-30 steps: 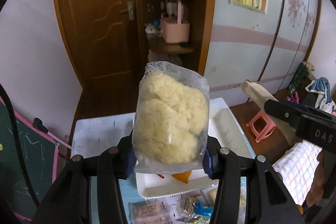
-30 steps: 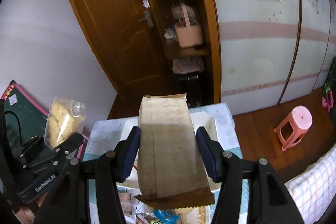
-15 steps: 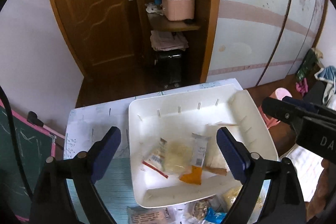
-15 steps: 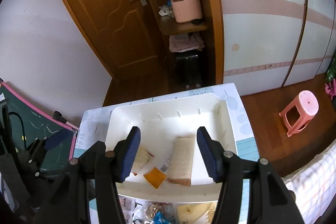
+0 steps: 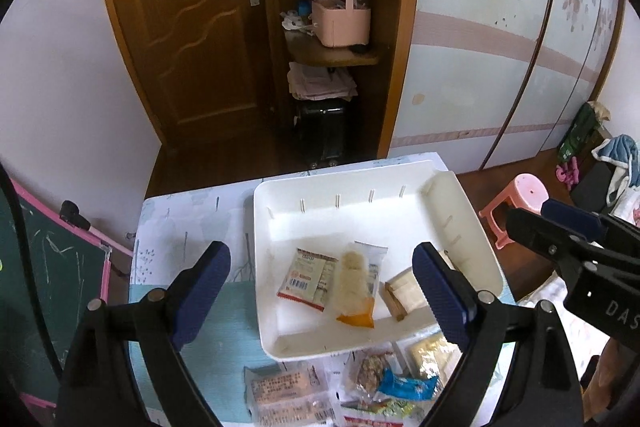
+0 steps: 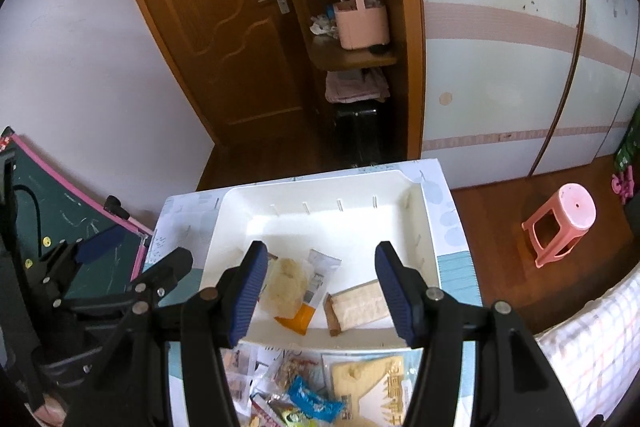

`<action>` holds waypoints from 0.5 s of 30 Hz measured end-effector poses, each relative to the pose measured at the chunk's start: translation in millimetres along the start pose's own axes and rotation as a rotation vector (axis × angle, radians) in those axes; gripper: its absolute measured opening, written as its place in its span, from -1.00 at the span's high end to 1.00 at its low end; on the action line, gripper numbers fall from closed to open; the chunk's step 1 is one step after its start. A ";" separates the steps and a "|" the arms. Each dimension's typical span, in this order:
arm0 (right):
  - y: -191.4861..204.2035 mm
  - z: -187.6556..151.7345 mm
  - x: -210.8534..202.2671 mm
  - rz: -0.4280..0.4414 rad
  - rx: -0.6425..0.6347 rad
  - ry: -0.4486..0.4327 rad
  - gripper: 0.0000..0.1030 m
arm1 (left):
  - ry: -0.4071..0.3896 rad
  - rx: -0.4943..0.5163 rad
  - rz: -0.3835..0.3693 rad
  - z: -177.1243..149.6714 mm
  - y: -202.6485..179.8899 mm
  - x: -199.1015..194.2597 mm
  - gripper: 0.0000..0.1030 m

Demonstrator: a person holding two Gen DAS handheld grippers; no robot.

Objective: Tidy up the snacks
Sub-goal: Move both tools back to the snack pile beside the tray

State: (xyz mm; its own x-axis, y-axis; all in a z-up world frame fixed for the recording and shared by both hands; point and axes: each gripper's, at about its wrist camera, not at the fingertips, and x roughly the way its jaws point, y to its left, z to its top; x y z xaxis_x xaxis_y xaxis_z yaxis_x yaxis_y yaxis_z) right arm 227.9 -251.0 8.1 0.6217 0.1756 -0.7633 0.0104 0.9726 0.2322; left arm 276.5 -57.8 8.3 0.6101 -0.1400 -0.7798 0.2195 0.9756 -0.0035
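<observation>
the clear snack bag (image 5: 354,281), the brown packet (image 6: 358,305) and a barcoded pouch (image 5: 306,277) lie in the white tray (image 5: 400,179), where we're collecting them, so our left gripper (image 5: 322,293) and right gripper (image 6: 318,287) hover wide open and empty, ready for the loose snacks (image 6: 316,401) nearer us.

Open far half of the tray, clutter along its near edge

The white tray (image 5: 360,203) is bare across its far half, so tongs can come down there freely. Its near half holds a printed packet (image 5: 308,277), a clear bag of yellow snack (image 5: 356,287) and a brown paper packet (image 5: 404,293), lying side by side. Just outside the tray's near rim, a heap of loose snack packets (image 6: 320,391) crowds the tabletop (image 5: 192,211); left of the tray the tabletop lies bare.
</observation>
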 end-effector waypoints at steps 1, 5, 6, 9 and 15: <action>1.8 -3.1 -5.9 0.000 -0.003 -0.006 -0.09 | -0.002 -0.003 -0.003 -3.2 1.4 -6.0 -0.78; 7.3 -22.0 -31.3 0.003 -0.014 -0.037 -0.09 | -0.017 -0.009 -0.031 -21.5 6.8 -31.4 -0.78; 8.6 -27.1 -36.1 0.003 -0.016 -0.044 -0.10 | -0.021 -0.009 -0.035 -26.4 7.6 -37.5 -0.78; 14.5 -49.1 -51.0 -0.001 -0.030 -0.067 -0.11 | -0.035 -0.006 -0.052 -45.8 10.8 -56.4 -0.78; 23.1 -101.7 -69.0 0.030 -0.028 -0.104 -0.23 | -0.074 0.005 -0.049 -92.9 16.3 -92.4 -0.78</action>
State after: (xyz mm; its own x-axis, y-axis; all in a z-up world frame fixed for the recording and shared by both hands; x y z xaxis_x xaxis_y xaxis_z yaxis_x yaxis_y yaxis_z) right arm 105.6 -225.1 4.8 0.6992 0.1896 -0.6894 -0.0303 0.9712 0.2364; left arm 153.0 -13.3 22.1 0.6530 -0.1998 -0.7305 0.2538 0.9665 -0.0374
